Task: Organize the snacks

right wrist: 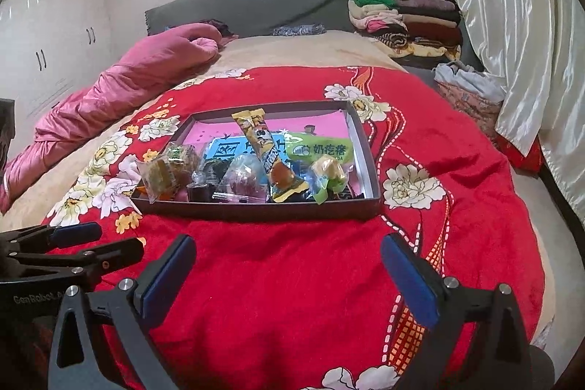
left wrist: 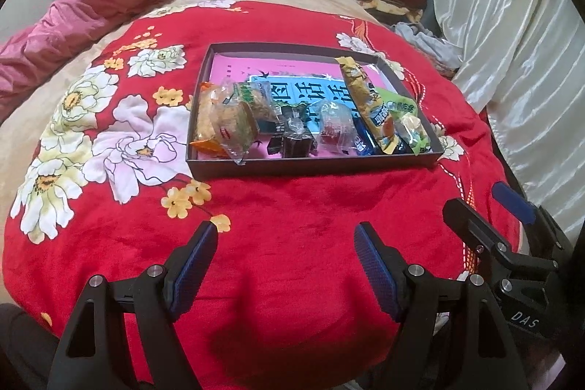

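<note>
Snacks (left wrist: pixel 292 123) crowd near edge of tray (left wrist: pixel 314 167); bare blanket (left wrist: pixel 285 207) between tray and both wide-spread, unloaded grippers: left (left wrist: pixel 285 236), right (right wrist: pixel 289 249).

Grey headboard (right wrist: pixel 248 2), white wardrobes (right wrist: pixel 47 35), satin curtain (right wrist: pixel 512 24).

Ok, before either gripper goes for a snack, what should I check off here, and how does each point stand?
1. Left gripper open and holding nothing: ok.
2. Right gripper open and holding nothing: ok.
3. Both grippers short of the box, over the red blanket: ok.
4. Snacks all inside the box, none loose on the blanket in view: ok.
5. Snacks sorted: not ok; they lie heaped along the near wall, the long yellow packet overlapping others.
6. Box sitting level on the soft bed: cannot tell.
</note>
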`<state>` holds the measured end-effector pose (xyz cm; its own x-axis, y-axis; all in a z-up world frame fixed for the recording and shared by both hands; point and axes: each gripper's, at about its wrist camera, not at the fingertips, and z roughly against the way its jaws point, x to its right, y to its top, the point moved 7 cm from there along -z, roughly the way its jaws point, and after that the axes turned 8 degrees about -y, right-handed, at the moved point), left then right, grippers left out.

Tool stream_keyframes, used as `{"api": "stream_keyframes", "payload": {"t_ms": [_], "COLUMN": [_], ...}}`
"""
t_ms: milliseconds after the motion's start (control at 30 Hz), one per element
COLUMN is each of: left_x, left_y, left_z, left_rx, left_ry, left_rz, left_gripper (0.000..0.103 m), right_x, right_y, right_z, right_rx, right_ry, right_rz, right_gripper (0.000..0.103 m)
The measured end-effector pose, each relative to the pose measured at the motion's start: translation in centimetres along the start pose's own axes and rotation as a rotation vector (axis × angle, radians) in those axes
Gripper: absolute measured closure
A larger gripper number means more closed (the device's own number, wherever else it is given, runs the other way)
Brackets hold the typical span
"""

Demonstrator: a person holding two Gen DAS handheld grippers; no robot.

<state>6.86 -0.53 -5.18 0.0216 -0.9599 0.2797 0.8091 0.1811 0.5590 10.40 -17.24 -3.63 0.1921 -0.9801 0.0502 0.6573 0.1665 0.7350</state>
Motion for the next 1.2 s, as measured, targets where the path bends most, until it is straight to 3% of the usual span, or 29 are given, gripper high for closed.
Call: {"api": "stream_keyframes", "payload": {"t_ms": [1200], "left_x": [-0.69], "left_y": [0.30], "left_z": [0.10], "left_rx": [0.009], "left_ry": [0.027], "left_rz": [0.003], "left_gripper": [0.025], "right_x": [-0.16], "right_y": [-0.41], "right_z": [-0.69], "right_rx": [-0.023], "right_ry": [0.007], "right_rz": [0.004], "right_gripper": [0.001]}}
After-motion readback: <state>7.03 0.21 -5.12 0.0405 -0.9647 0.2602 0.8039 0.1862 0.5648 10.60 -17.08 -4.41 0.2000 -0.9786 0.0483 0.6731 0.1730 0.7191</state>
